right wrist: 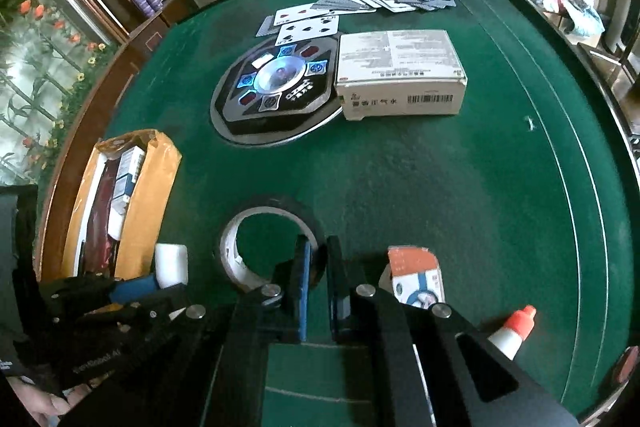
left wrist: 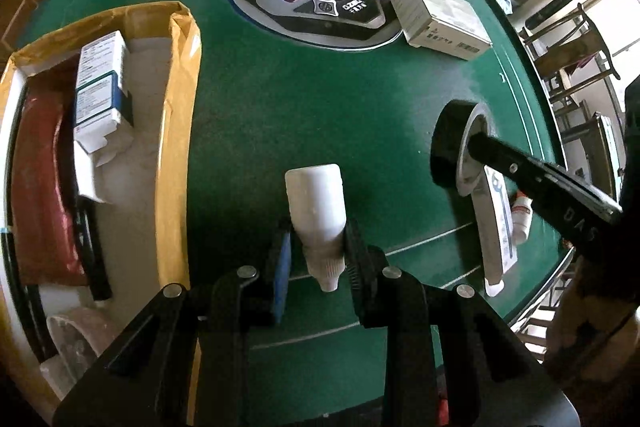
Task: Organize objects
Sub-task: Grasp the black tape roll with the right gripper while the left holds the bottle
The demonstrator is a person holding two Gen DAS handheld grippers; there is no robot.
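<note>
Left wrist view: the left claw [left wrist: 316, 247] grips a white bottle [left wrist: 316, 201] above the bench [left wrist: 300, 99], beside the box [left wrist: 176, 147]; next, I judge, comes dropping it inside.

Right wrist view: the right claw [right wrist: 318, 267] is clamped on the tape roll [right wrist: 236, 247], lifting it.

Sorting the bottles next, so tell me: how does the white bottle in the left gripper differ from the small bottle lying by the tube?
The white bottle is plain white, cap included; the small bottle has an orange-red cap. The white bottle is clamped by its neck in the left gripper, off the table; the small bottle lies loose on the felt beside the tube. The white bottle looks bigger. Both have white bodies.
</note>
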